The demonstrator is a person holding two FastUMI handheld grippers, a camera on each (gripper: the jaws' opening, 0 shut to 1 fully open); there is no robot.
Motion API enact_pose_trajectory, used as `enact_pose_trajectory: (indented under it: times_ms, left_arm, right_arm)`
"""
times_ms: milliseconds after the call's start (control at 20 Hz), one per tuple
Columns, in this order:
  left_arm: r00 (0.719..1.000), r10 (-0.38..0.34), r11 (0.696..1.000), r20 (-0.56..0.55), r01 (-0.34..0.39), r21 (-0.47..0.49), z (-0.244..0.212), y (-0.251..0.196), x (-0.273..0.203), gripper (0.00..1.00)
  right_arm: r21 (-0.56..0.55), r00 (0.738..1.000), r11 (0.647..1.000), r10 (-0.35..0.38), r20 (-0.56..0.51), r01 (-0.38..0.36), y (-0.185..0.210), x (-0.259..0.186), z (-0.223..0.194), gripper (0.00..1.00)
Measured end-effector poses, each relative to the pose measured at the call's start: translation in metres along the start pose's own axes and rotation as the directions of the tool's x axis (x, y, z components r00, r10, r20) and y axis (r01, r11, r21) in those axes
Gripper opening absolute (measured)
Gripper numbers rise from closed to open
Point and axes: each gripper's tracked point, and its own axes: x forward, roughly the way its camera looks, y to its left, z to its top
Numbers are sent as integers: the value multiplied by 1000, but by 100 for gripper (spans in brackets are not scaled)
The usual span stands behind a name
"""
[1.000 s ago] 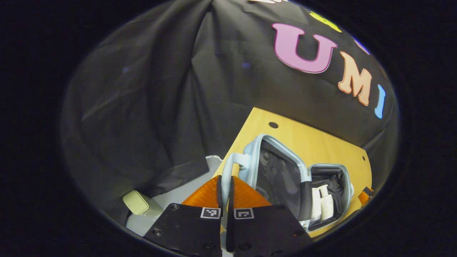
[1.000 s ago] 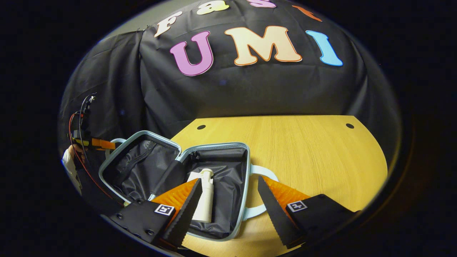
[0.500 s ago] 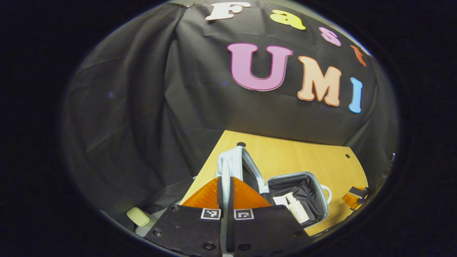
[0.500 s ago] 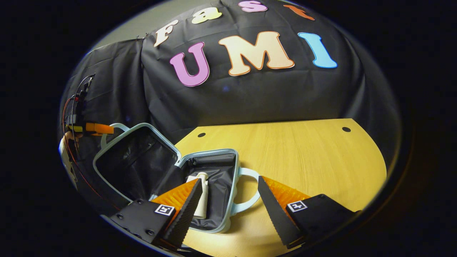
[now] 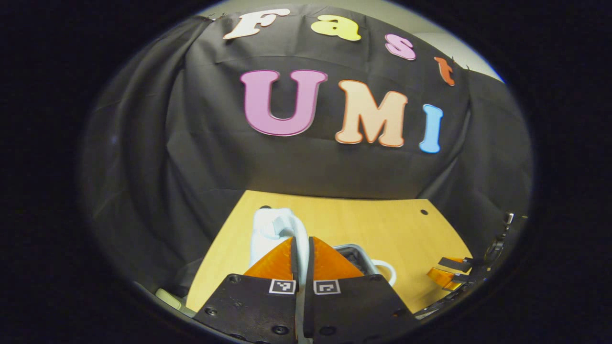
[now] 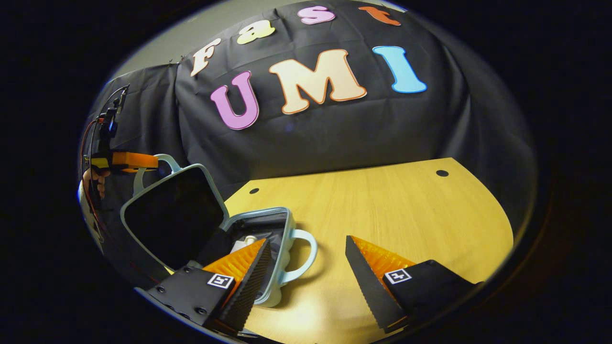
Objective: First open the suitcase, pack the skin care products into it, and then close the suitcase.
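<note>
A light blue suitcase sits half open on the wooden table [image 6: 382, 205]. Its lid [image 6: 172, 215] stands raised and tilts over the base [image 6: 282, 217]. In the right gripper view my left gripper [image 6: 143, 161] is shut on the lid's handle [image 6: 165, 160]. In the left gripper view that handle [image 5: 287, 224] runs between the shut fingers of my left gripper [image 5: 301, 241]. A white bottle [image 6: 248, 237] lies inside the base, mostly hidden. My right gripper [image 6: 306, 267] hangs open in front of the base's side handle [image 6: 303, 260], holding nothing.
A hand [image 6: 93, 179] with cables holds the left gripper at the table's left edge. A pale green object [image 5: 165, 297] lies below the table's left side. The table has small round holes [image 6: 442, 173], and bare wood stretches to the right of the suitcase.
My left gripper has lifted the lid's handle up and over, swinging the lid from lying flat to steeply raised. The right gripper has stayed open and barely shifted.
</note>
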Motion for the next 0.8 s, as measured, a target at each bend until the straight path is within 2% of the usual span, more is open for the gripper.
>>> enact_pose_trajectory:
  times_ms: [300,800]
  left_arm:
    - [990,-134,991,-37,133,-9,-11,-69,27,0]
    - [952,-247,969,-181,248,-18,-73,-148,70,0]
  right_arm:
    - [8,999,999,-45,25,45,-32,-14,10,98]
    - [25,991,991,-132,29,131,-91,-43,11,98]
